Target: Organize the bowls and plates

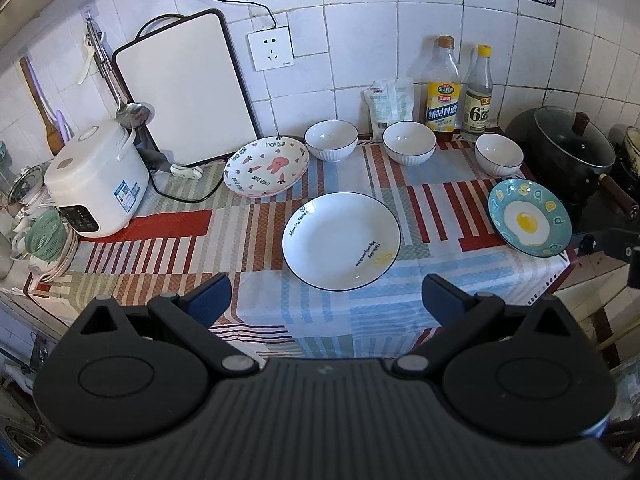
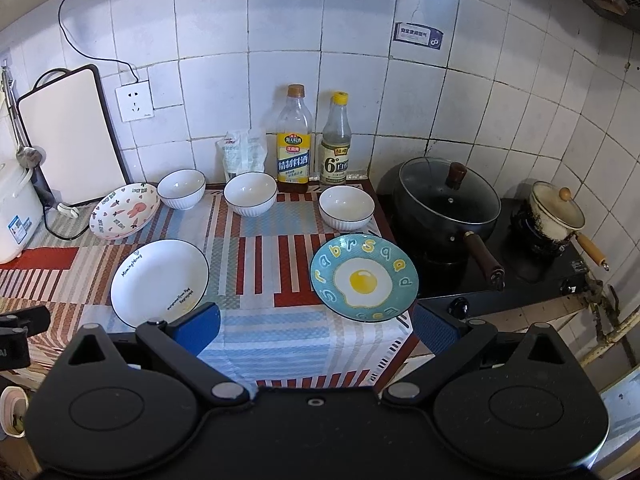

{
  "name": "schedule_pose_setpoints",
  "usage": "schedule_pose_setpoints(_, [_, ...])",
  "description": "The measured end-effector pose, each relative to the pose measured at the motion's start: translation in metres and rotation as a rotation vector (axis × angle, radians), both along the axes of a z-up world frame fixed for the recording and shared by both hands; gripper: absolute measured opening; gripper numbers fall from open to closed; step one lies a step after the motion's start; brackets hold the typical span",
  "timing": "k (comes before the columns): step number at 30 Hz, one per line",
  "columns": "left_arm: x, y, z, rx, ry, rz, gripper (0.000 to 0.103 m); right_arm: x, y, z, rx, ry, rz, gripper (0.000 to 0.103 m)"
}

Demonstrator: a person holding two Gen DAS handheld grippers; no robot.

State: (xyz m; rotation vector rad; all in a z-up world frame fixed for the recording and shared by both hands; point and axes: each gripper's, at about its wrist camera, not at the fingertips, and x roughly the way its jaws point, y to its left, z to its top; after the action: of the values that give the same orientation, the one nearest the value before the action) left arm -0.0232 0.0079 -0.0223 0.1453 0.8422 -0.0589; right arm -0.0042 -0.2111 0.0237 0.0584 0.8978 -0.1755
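Observation:
Three plates lie on the striped cloth: a white plate point(image 1: 341, 240) point(image 2: 159, 280) with a dark rim, a rabbit-print plate point(image 1: 266, 168) point(image 2: 125, 210) at the back left, and a blue fried-egg plate point(image 1: 529, 218) point(image 2: 364, 278) near the right edge. Three white bowls stand in a row behind them: left bowl point(image 1: 331, 140) point(image 2: 181, 189), middle bowl point(image 1: 409, 142) point(image 2: 250, 193), right bowl point(image 1: 499, 155) point(image 2: 346, 207). My left gripper point(image 1: 327, 300) hovers open just in front of the white plate. My right gripper point(image 2: 316, 330) hovers open in front of the egg plate. Neither holds anything.
A rice cooker point(image 1: 94, 182) and leaning cutting board point(image 1: 186, 88) stand at the left. Two bottles point(image 2: 294, 140) and a bag point(image 2: 242, 152) line the tiled wall. A lidded black pot point(image 2: 446, 204) and a small saucepan point(image 2: 556, 212) sit on the stove at right.

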Motion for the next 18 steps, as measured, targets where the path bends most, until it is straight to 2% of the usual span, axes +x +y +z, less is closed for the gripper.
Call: schedule_pose_setpoints(18, [0.005,0.016,0.006,-0.02,-0.004,-0.002,0.103,0.012,0.013,0.004,-0.006,-0.001,0.029,0.103])
